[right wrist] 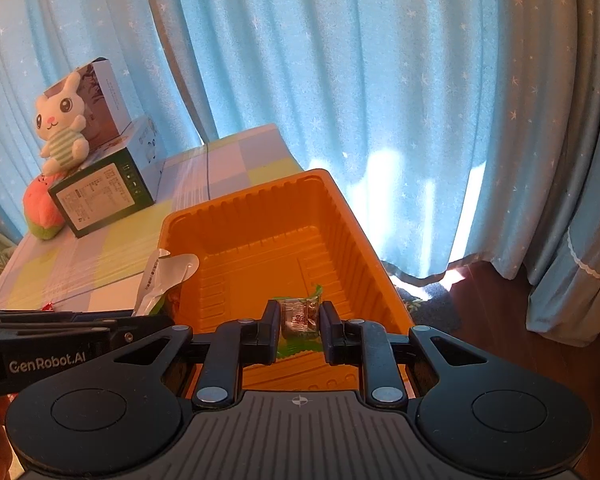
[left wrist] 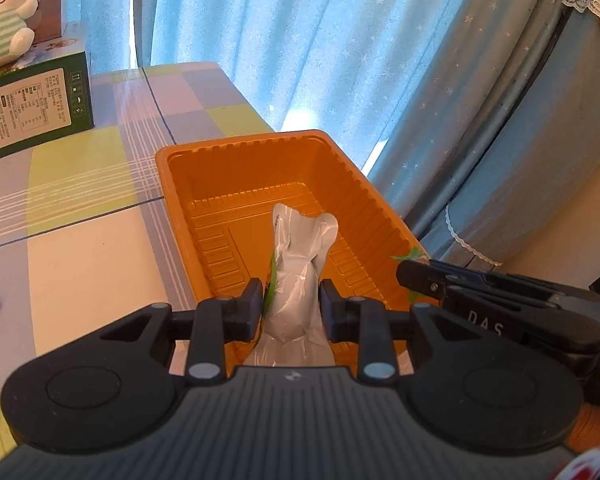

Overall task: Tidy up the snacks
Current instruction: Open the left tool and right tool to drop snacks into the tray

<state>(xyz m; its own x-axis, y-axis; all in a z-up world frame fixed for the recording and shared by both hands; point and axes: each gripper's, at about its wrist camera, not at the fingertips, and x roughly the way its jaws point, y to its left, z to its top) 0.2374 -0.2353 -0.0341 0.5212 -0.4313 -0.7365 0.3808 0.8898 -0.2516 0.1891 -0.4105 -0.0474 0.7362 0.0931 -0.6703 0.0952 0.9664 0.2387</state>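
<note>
The left claw (left wrist: 291, 307) is pinching a silver foil snack pouch (left wrist: 300, 280) across its crumpled middle, and the pouch stands upright, its free end over the floor of the orange tray (left wrist: 236, 148). The right claw (right wrist: 299, 320) is pressed together on a small green-wrapped candy (right wrist: 300, 314), held over the near end of the same tray. In the right wrist view the pouch sits at about 9 o'clock from the candy, beside the tray's left wall. The tray rests on the checked desk (left wrist: 80, 200), with a green carton (left wrist: 32, 100) and a plush rabbit (left wrist: 4, 12) at roughly 10 o'clock from it. Both snacks are judged light. The pouch is soft, creased foil, likely slippery, and best gripped at mid-body or the sealed edge, where the film bunches. The candy is small and its wrapper thin; whether the piece inside is hard cannot be told from the dim close view. A grip across the wrapped body, not the twisted ends, appears soundest.
</note>
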